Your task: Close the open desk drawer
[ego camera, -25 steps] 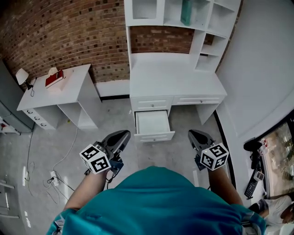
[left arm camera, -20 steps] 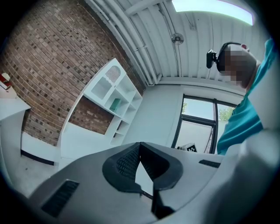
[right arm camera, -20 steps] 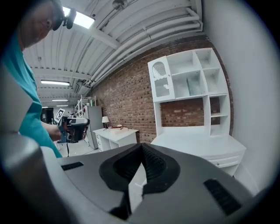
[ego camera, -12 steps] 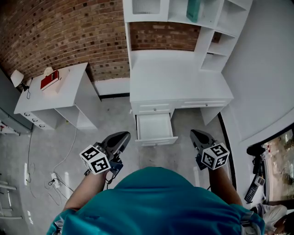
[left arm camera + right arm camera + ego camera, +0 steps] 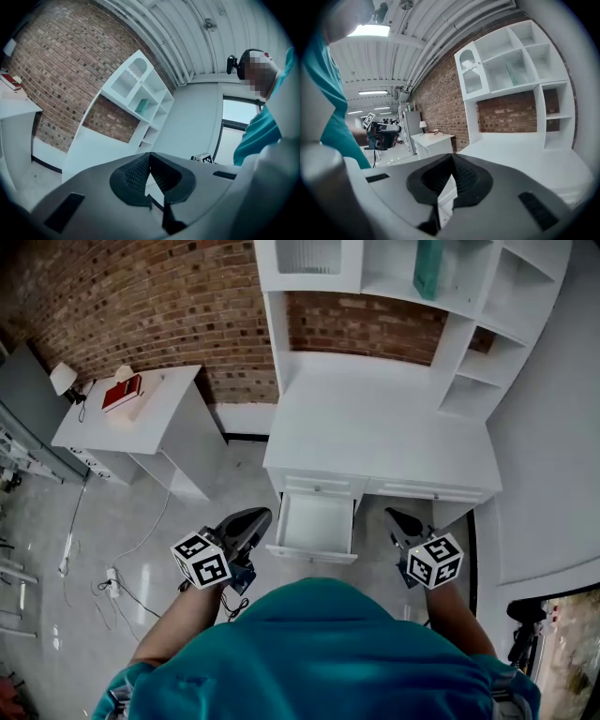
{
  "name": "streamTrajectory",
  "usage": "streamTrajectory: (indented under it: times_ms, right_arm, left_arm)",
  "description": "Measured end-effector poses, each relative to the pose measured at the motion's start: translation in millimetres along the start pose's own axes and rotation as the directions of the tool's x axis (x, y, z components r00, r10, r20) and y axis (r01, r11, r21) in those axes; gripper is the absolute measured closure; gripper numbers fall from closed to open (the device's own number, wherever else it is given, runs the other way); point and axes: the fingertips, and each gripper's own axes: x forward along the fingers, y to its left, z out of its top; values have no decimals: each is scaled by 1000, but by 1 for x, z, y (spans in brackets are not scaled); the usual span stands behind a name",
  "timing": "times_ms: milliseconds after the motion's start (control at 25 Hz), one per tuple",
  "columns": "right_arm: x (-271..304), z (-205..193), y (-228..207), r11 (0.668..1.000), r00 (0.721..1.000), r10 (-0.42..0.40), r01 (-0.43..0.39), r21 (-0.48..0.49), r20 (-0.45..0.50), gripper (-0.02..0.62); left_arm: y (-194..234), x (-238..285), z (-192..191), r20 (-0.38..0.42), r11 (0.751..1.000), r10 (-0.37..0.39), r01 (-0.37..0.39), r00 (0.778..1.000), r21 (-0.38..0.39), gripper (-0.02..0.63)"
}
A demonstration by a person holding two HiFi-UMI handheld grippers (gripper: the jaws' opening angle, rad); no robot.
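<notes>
The white desk (image 5: 375,442) stands against the brick wall, and its left drawer (image 5: 314,524) is pulled out and looks empty. My left gripper (image 5: 249,519) hovers just left of the drawer's front corner, apart from it, with its jaws shut on nothing. My right gripper (image 5: 397,518) hangs right of the drawer, below the shut right-hand drawer (image 5: 427,491), and is also shut and empty. In the left gripper view the closed tips (image 5: 150,155) point up at the desk's shelving (image 5: 140,91). The right gripper (image 5: 452,158) aims across the desktop (image 5: 520,157).
A hutch of white shelves (image 5: 487,310) with a teal book (image 5: 430,266) tops the desk. A white side table (image 5: 141,427) at the left carries a red book (image 5: 123,392) and a lamp (image 5: 64,379). Cables (image 5: 112,582) lie on the grey floor at the left.
The person has stepped toward the desk, so the open drawer now lies between the two grippers. Both grippers stay shut and held as before.
</notes>
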Motion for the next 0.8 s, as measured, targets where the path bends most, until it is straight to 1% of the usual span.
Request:
streamTrajectory:
  times_ms: [80, 200, 320, 520, 640, 800]
  right_arm:
    - [12, 1, -16, 1000, 1000, 20, -20, 3, -10, 575]
    - [30, 0, -24, 1000, 999, 29, -28, 12, -20, 575]
    - [49, -5, -28, 1000, 999, 0, 0, 7, -40, 575]
    - [73, -15, -27, 997, 994, -71, 74, 28, -80, 575]
    - [84, -26, -26, 996, 990, -83, 87, 33, -113, 575]
    - [96, -52, -32, 994, 982, -94, 103, 48, -161, 575]
  left_arm:
    - [3, 15, -2, -16, 1000, 16, -16, 1000, 2, 594]
    - [17, 23, -2, -33, 999, 36, -35, 999, 1, 594]
    - [40, 27, -1, -45, 1000, 28, -27, 999, 5, 594]
    - [77, 23, -9, -105, 1000, -3, 2, 995, -1, 594]
    - [95, 28, -16, -131, 1000, -8, 8, 991, -3, 594]
    - [113, 36, -33, -154, 1000, -7, 3, 988, -23, 594]
